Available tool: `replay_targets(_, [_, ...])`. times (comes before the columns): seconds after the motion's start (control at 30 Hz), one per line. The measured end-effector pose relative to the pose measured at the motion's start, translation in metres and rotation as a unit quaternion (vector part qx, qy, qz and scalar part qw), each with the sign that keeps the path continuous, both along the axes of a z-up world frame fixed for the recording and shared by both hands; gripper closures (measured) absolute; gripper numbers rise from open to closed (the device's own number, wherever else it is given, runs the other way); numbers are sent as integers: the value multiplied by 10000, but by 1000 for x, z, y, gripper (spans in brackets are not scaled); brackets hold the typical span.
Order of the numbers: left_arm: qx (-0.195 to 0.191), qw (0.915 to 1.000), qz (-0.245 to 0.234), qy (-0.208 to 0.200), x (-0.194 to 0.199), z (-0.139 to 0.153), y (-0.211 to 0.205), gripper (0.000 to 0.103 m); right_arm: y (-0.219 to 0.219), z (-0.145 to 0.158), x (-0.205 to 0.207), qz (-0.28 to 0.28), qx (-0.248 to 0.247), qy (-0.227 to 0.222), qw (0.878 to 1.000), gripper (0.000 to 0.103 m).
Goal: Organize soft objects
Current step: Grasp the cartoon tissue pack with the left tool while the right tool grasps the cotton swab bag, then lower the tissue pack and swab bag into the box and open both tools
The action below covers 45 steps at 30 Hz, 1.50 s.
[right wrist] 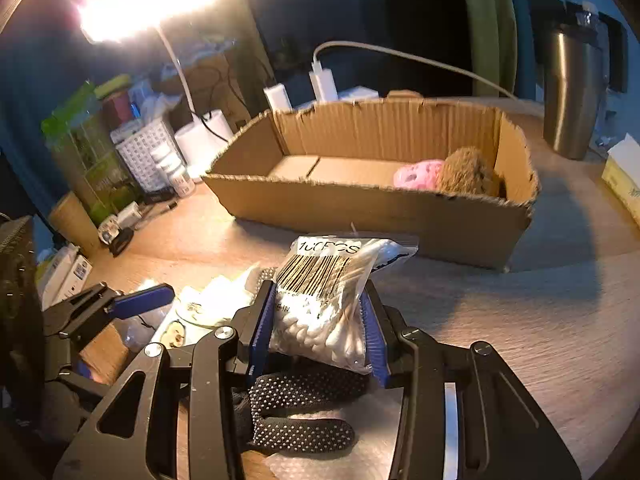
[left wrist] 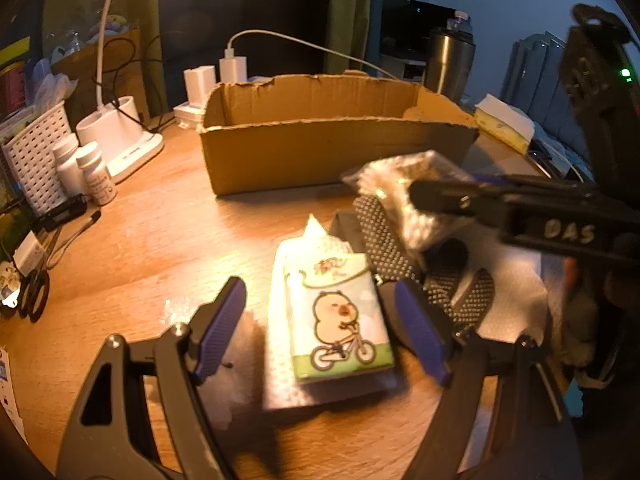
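Right wrist view has the right tool [right wrist: 318,322] clamped on a clear bag of cotton swabs [right wrist: 324,300], both blue pads pressed into its sides, and the bag looks lifted just above a black dotted glove [right wrist: 296,408] lying on the worktop [right wrist: 520,320]. So I'd say the step in hand is the pick-up of the swab bag, with the carry to the box coming up.

Over on the left wrist view, the left tool [left wrist: 320,328] hangs with its jaws wide apart, straddling a tissue pack [left wrist: 340,320] with a cartoon on a bike, not touching it as far as I can tell. The pack lies flat, just beside the glove.

Further back sits the cardboard box [right wrist: 360,208], open on top, with a pink soft toy [right wrist: 418,174] and a brown fuzzy thing [right wrist: 468,170] already in its right end. Left end of the box is bare.

Next move, my guess: lift the bag clear over the near wall and let go inside. Bag's slippery and squishy, so the grip needs to stay firm.
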State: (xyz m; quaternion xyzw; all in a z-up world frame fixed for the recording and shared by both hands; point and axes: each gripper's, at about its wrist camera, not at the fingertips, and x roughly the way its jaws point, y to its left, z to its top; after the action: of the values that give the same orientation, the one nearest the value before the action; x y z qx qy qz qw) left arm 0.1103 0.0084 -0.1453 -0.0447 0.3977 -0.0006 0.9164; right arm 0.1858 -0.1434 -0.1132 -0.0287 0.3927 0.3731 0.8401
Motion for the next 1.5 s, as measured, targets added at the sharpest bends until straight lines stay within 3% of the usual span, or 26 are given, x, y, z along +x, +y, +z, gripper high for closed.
replay_targets(0.1, [31, 10000, -5, 9, 0, 0, 0, 28, -6, 7, -2, -13, 104, -83, 9999, 60])
replay_targets(0.27, [43, 9999, -64, 71, -1, -1, -3, 53, -15, 20, -5, -45, 229, -217, 9995, 60])
replay_targets(1.5, [-154, 9939, 41, -1095, -13, 70, 13, 55, -32, 74, -28, -109, 325, -856, 9957, 60])
